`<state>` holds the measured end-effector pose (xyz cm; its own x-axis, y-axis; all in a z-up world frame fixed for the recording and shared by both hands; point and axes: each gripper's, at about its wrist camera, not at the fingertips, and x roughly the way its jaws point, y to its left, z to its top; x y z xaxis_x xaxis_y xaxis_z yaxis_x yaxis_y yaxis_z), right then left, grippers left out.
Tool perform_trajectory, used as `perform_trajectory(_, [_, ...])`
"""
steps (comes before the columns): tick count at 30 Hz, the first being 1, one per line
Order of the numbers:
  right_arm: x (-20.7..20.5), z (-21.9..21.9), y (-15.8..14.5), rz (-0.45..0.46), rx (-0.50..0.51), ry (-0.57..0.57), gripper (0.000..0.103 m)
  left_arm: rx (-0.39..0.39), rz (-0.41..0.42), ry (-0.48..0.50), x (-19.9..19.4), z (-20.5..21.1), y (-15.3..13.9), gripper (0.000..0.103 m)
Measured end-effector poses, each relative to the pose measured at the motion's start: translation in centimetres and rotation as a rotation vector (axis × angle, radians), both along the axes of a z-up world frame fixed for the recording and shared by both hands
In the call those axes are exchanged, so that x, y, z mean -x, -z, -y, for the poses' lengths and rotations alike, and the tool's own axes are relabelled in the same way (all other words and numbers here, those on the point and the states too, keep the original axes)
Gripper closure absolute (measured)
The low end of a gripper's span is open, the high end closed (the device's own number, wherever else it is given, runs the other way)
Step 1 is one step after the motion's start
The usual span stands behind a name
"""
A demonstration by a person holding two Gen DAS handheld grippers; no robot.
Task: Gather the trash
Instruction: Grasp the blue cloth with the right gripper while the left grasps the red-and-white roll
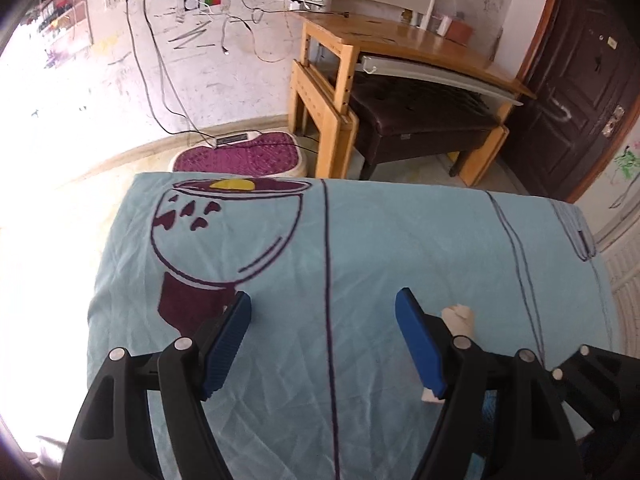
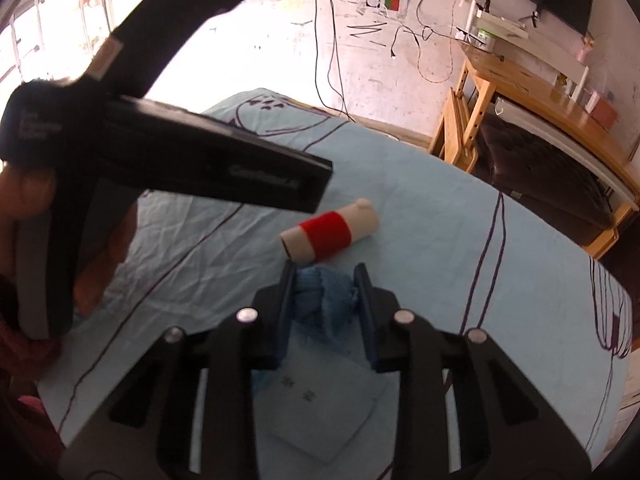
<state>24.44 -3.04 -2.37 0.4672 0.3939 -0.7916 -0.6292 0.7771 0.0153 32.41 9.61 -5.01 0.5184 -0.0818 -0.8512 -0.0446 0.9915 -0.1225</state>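
Observation:
My left gripper (image 1: 323,312) is open and empty above the blue tablecloth (image 1: 360,240). A cream cardboard tube (image 1: 460,318) lies just right of its right finger, partly hidden behind it. In the right wrist view the tube (image 2: 330,230) has a red band and lies on its side just beyond my right gripper (image 2: 325,274). My right gripper is shut on a crumpled blue knitted cloth (image 2: 324,296). A flat pale blue packet (image 2: 320,412) lies under the right gripper. The body of the left gripper (image 2: 180,156) crosses the upper left of that view.
A wooden desk (image 1: 400,40) with a dark padded stool (image 1: 420,120) under it stands beyond the table. A purple footplate machine (image 1: 240,156) sits on the floor by the wall, with cables hanging above. A dark door (image 1: 580,80) is at the right.

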Motion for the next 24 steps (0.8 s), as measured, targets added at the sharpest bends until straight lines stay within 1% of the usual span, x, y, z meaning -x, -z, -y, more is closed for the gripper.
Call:
perform_trajectory(2, [-0.2,0.7,-0.2,-0.004,-0.023,0.033,0.076,0.018,0.002,0.032,0.0,0.4,0.0,0.033])
perform_trajectory(3, [-0.6,1.4,-0.4,-0.009,-0.041,0.057,0.076,0.011,0.003,0.042,0.3,0.7,0.1,0.033])
perform_trajectory(7, [-1.1,3.3,-0.8,-0.001,-0.066,0.124,0.076,-0.048,0.016,0.072,0.8,2.2,0.3,0.033])
perform_trajectory(9, [-1.3,4.4,-0.8,0.0,-0.076,0.158,0.076,-0.046,0.027,0.084,1.0,2.6,0.2,0.033])
perform_trajectory(11, [-1.3,5.1,-0.8,0.003,-0.085,0.182,0.076,-0.002,0.043,0.1,1.3,2.7,-0.1,0.033])
perform_trajectory(12, [-1.2,5.3,-0.8,0.005,-0.092,0.189,0.076,0.055,0.06,0.112,1.5,2.5,-0.4,0.033])
perform_trajectory(14, [-1.0,5.6,-1.0,0.016,-0.102,0.203,0.076,0.131,0.075,0.125,1.7,2.4,-0.8,0.033])
perform_trajectory(15, [-1.1,5.7,-1.0,0.022,-0.107,0.209,0.076,0.156,0.071,0.132,1.6,2.6,-0.7,0.033])
perform_trajectory(17, [-0.9,6.1,-1.3,0.034,-0.121,0.223,0.076,0.17,0.06,0.16,1.4,3.6,-0.2,0.033])
perform_trajectory(19, [-0.9,6.3,-1.6,0.044,-0.126,0.233,0.076,0.125,0.061,0.192,1.2,5.0,0.2,0.033])
perform_trajectory(22, [-0.7,6.7,-1.6,0.043,-0.128,0.237,0.076,0.058,0.062,0.197,1.7,6.3,0.3,0.033])
perform_trajectory(24, [-0.7,6.8,-1.4,0.04,-0.129,0.24,0.076,0.004,0.06,0.178,2.0,6.7,0.4,0.038])
